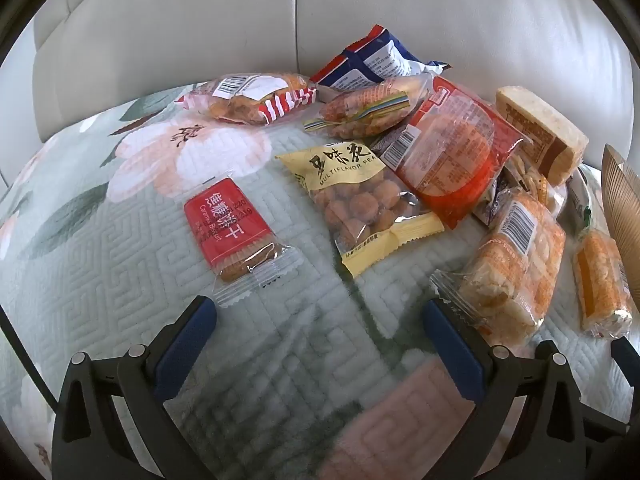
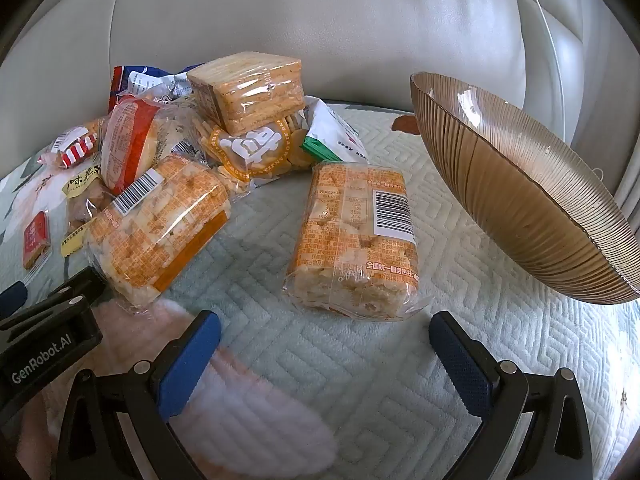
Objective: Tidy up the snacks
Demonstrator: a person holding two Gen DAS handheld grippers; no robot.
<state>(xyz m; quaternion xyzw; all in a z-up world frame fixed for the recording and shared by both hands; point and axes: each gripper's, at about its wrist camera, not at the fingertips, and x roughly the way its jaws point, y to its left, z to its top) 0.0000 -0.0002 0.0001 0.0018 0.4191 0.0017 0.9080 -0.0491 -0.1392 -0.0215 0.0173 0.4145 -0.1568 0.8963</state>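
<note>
On the quilted floral cover of a pale sofa, the snacks lay scattered and both grippers hung above them, angled down. The left gripper stood with its blue pads as wide apart as they go and nothing between them but bare quilt. Just ahead of its left finger lay the red caramel biscuit packet, flat on the cover; near it, further in, sat the yellow multiflavor peanut bag. Behind those the pile crowded up: a red-and-clear cake wrapper, a striped snack bag, and a blue-and-white pouch against the backrest. An orange rice-cracker pack lay touching the tip of the left gripper's right finger.

Over on the other side, the right gripper was just as wide, holding nothing. A second orange rice-cracker pack lay by itself straight ahead of its fingers, barcode up, just short of them. To its right a ribbed amber glass bowl stood tilted on the quilt, with no snack in the part that showed.
</note>
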